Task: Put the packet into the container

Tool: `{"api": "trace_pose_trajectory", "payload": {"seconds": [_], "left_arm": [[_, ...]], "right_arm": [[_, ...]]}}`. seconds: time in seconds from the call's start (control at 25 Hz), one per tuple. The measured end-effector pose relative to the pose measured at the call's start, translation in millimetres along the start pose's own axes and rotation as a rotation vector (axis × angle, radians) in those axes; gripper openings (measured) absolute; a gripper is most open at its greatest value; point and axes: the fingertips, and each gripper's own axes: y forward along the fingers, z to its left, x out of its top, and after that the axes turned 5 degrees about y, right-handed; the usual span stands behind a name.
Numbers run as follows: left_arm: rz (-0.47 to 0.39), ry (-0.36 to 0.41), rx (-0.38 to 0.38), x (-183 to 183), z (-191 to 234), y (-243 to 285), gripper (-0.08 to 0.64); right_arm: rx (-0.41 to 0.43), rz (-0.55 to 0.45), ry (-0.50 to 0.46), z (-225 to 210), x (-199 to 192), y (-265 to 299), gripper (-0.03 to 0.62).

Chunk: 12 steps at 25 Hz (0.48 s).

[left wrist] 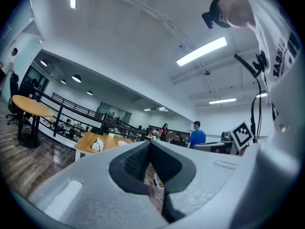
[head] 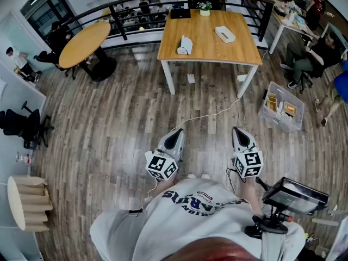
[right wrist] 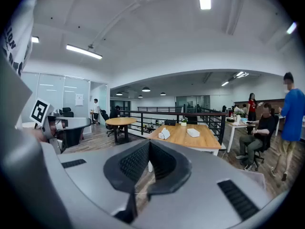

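Approach work: left hand-held gripper (head: 175,134) and right hand-held gripper (head: 240,131) both together, empty; step to far bench (head: 209,50), spread jaws before reaching packet (head: 185,45).

Grippers: two, the left gripper (head: 174,139) and the right gripper (head: 241,137). Wooden tables: two, one square table (head: 209,50) and one round table (head: 81,45). Clear container (head: 274,119): one. Items on the square table: one white packet (head: 184,45), one white box (head: 224,34), one potted plant (head: 204,7).
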Motion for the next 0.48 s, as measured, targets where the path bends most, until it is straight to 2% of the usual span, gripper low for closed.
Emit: {"api": "trace_pose_trajectory", "payload": {"seconds": [0.24,0.36,0.48], "left_arm": [[0.008,0.044,-0.063,3.6,1.9,15.9,0.002],[0.002,0.071,-0.075,12.2,5.9,22.1,0.002],[-0.008,0.062,-0.076,15.0,12.5,23.0,0.002]], "right_arm": [[-0.029,0.022,0.005,15.9,-9.8,-7.5,0.008],[-0.028,0.041,0.002,19.3,-7.7,-7.9,0.007],[-0.042,0.037,0.027,20.5,-4.5,-9.3,0.008]]}}
